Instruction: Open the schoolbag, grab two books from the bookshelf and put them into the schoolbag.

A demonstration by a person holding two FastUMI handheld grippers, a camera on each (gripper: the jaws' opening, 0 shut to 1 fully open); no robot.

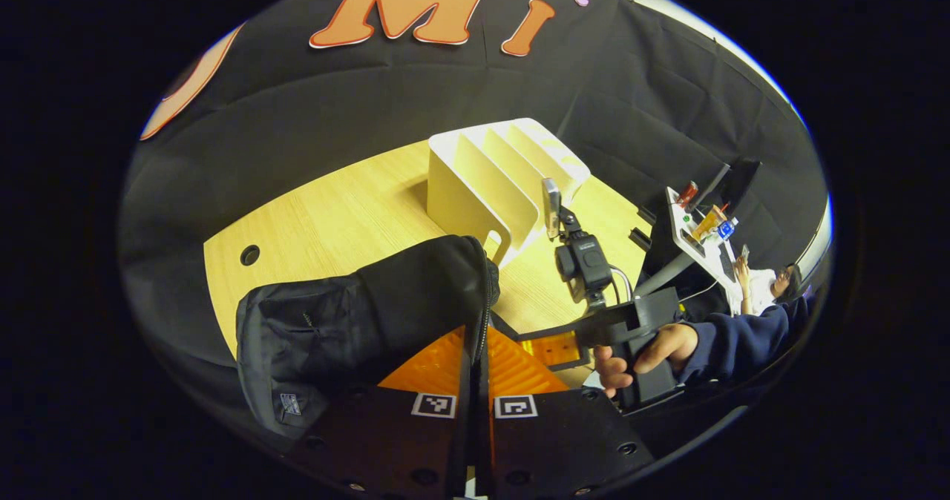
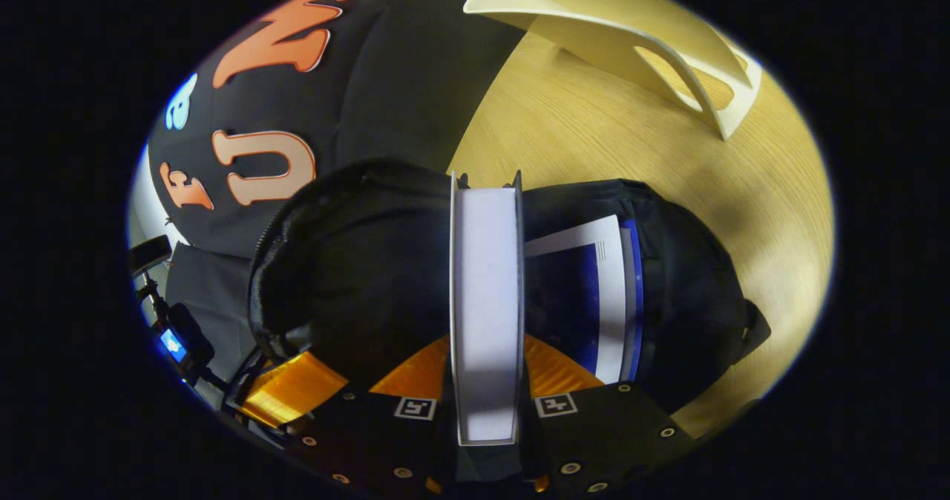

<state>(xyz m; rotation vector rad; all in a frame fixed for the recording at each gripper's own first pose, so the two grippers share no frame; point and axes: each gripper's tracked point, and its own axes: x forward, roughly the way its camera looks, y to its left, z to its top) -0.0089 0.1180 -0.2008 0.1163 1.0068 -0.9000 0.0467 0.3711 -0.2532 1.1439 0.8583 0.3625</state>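
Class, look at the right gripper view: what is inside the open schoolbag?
Inside the schoolbag a blue-and-white book stands. The right gripper holds a second book over the opening. The bag's bottom is covered.

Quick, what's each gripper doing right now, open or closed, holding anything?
Left gripper: closed on the zipper edge of the black fabric schoolbag.
Right gripper: closed on a thick white-paged book, over the open schoolbag.
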